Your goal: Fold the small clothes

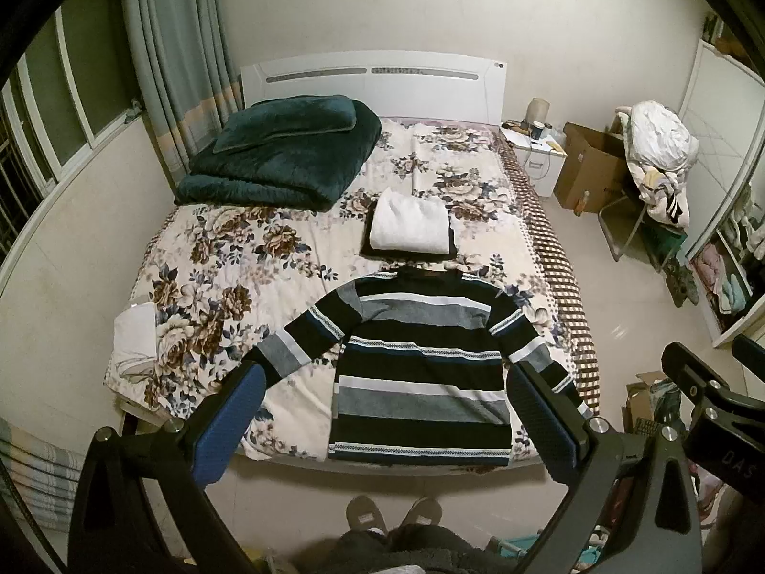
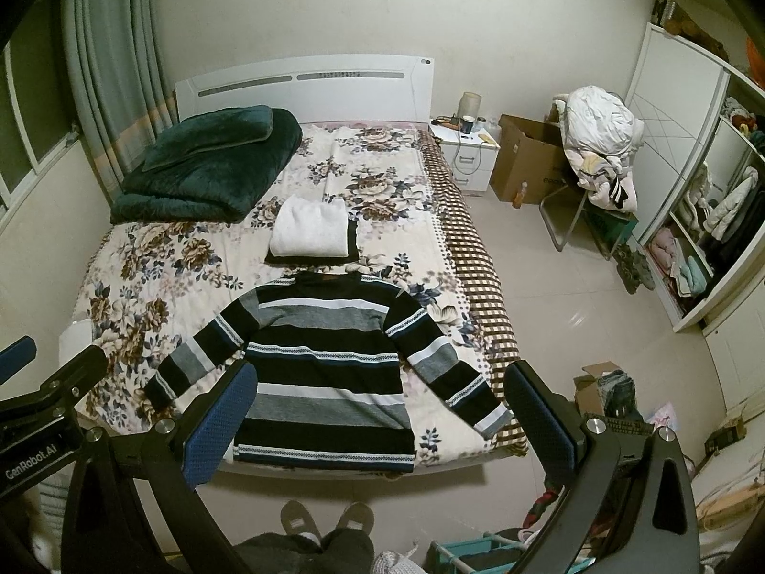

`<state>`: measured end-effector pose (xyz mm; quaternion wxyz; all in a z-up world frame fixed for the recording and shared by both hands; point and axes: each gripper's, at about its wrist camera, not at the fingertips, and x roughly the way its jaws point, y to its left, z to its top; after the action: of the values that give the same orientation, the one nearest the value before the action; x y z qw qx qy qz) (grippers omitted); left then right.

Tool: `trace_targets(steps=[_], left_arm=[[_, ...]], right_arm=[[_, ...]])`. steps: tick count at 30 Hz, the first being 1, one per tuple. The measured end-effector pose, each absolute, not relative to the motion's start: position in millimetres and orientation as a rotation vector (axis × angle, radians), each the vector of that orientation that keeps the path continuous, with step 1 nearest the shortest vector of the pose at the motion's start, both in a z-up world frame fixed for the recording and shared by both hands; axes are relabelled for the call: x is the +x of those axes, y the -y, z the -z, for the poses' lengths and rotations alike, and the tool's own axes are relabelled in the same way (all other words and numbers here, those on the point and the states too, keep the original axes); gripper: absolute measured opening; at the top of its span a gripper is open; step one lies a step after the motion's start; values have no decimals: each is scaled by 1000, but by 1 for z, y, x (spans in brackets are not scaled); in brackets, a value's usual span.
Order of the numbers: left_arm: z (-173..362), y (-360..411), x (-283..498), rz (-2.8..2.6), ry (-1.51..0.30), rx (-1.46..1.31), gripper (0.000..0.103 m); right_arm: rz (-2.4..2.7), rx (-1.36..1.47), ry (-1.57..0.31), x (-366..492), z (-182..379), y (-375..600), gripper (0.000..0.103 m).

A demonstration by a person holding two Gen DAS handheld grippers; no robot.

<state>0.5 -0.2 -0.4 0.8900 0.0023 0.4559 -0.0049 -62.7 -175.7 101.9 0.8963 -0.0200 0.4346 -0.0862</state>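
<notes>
A black, grey and white striped sweater (image 1: 420,363) (image 2: 330,373) lies flat on the floral bed (image 1: 229,287) (image 2: 143,277), sleeves spread out, hem at the near edge. Beyond its collar sits a folded white garment (image 1: 410,227) (image 2: 311,232) on top of a dark folded one. My left gripper (image 1: 382,402) hovers high above the bed's near edge, open, nothing between its blue pads. My right gripper (image 2: 377,402) hangs open beside it at the same height, also holding nothing. Part of the right gripper (image 1: 707,397) shows in the left wrist view.
A folded dark green blanket (image 1: 282,153) (image 2: 205,162) lies at the bed's far left. A white nightstand (image 2: 471,153), a cardboard box (image 2: 526,162) and a chair piled with clothes (image 2: 602,153) stand to the right. The person's slippered feet (image 2: 325,521) stand at the bed's foot.
</notes>
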Motion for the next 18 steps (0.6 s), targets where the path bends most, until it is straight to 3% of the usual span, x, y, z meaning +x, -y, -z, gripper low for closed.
trace_targets(steps=[18], left_arm=[[1, 0, 1, 6, -941, 6, 103]], right_arm=[[173, -24, -904, -52, -108, 167, 103]])
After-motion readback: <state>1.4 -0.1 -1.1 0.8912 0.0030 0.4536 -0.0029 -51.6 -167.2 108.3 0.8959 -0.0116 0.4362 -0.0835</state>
